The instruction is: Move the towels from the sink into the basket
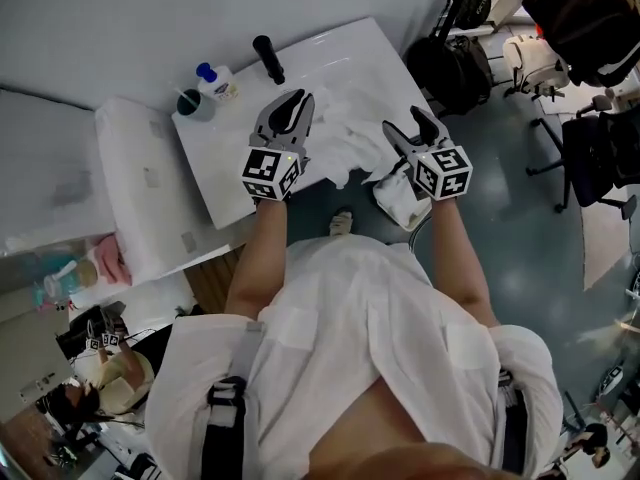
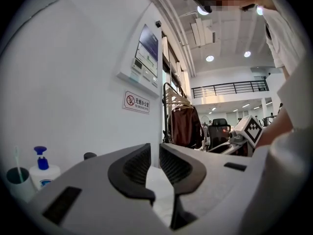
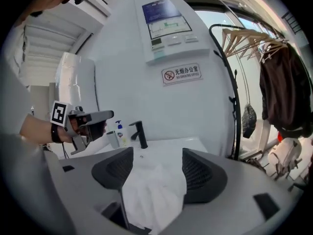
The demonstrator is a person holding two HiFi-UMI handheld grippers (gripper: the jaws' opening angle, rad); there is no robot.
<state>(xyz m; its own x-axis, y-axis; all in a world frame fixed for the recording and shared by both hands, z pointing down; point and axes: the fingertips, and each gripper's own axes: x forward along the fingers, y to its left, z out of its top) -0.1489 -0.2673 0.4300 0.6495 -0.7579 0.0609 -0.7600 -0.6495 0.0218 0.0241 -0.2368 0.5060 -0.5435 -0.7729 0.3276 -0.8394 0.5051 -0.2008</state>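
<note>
Well, take the sink point(image 1: 335, 73) in the head view as the dial. At its nine o'clock, on the corner of the white desk point(image 1: 215, 173), a cup point(image 1: 193, 103) stands just beside a soap bottle point(image 1: 216, 81) with a blue pump. The black tap point(image 1: 268, 58) rises at about eleven o'clock, upright on the rim.

The left claw point(image 1: 296, 98) hangs over the sink's seven o'clock side and points toward the wall. Its own view shows the two jaws drawn close together, with a thin slit left between the dark pads. Nothing is in that slit, so this claw holds nothing.

The white towels point(image 1: 345, 146) lie heaped in the sink from its middle to about five o'clock, just right of the left claw.

The right claw point(image 1: 412, 128) reaches in at the heap's three o'clock edge, tipped a little downward. It is released, with its jaws standing wide. In its own view a bunched white towel point(image 3: 154, 195) rises between them and fills the lower part of the gap. Whether the pads bear on the cloth cannot be told.

Under that claw, at the desk's four o'clock corner, sits a white container that looks like the basket point(image 1: 392, 203), partly hidden.
</note>
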